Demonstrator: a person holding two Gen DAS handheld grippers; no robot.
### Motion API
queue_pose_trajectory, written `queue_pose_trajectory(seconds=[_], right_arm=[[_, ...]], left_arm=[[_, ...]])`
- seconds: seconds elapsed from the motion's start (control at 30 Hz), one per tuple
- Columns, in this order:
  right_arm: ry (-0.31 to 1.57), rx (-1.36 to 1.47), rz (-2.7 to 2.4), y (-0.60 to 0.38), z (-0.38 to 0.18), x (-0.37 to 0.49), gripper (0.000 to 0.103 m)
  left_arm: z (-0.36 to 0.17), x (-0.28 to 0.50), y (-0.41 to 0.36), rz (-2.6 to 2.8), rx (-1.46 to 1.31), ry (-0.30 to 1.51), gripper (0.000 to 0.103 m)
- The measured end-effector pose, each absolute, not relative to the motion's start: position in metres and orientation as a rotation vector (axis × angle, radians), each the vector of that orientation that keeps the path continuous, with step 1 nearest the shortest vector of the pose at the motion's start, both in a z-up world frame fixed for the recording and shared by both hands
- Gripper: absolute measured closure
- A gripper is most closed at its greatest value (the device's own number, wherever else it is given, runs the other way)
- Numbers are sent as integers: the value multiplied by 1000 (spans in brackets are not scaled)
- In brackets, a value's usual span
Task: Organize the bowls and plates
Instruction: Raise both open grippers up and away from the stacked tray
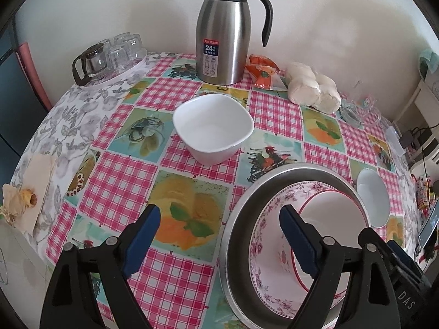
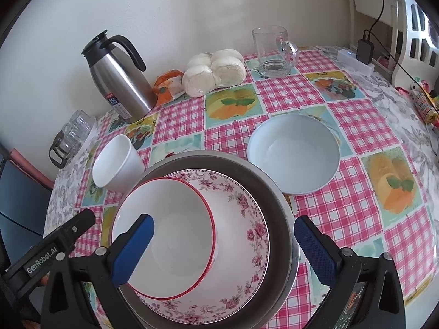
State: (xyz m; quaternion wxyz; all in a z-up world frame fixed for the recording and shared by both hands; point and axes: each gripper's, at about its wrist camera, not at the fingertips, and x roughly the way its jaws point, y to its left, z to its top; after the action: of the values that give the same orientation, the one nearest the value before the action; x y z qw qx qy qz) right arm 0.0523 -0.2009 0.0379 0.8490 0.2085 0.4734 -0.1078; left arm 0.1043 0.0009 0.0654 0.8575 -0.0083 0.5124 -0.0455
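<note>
A steel pan (image 1: pixel 241 203) (image 2: pixel 277 192) holds a pink floral plate (image 1: pixel 263 219) (image 2: pixel 247 219) with a red-rimmed white bowl (image 1: pixel 334 208) (image 2: pixel 175 235) stacked in it. A squarish white bowl (image 1: pixel 212 128) (image 2: pixel 116 164) stands farther back on the table. A round white bowl (image 1: pixel 374 197) (image 2: pixel 295 153) sits right of the stack. My left gripper (image 1: pixel 219 244) is open and empty, hovering over the stack's left edge. My right gripper (image 2: pixel 223 249) is open and empty above the stack.
A steel thermos jug (image 1: pixel 223 33) (image 2: pixel 120 74), a bag of buns (image 1: pixel 312 87) (image 2: pixel 214 71) and an orange packet (image 1: pixel 263 74) stand at the back. A tray of glasses (image 1: pixel 109 60) is back left, a glass mug (image 2: pixel 274 52) back right. A phone (image 1: pixel 428 224) lies at the right edge.
</note>
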Motion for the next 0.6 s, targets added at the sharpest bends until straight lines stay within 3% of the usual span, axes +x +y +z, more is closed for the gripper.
queue_pose_trajectory(seconds=[0.6], right_arm=[[921,360,-170,-147,58,65,0]], left_arm=[[68,117,62,15,-104,1067,14]])
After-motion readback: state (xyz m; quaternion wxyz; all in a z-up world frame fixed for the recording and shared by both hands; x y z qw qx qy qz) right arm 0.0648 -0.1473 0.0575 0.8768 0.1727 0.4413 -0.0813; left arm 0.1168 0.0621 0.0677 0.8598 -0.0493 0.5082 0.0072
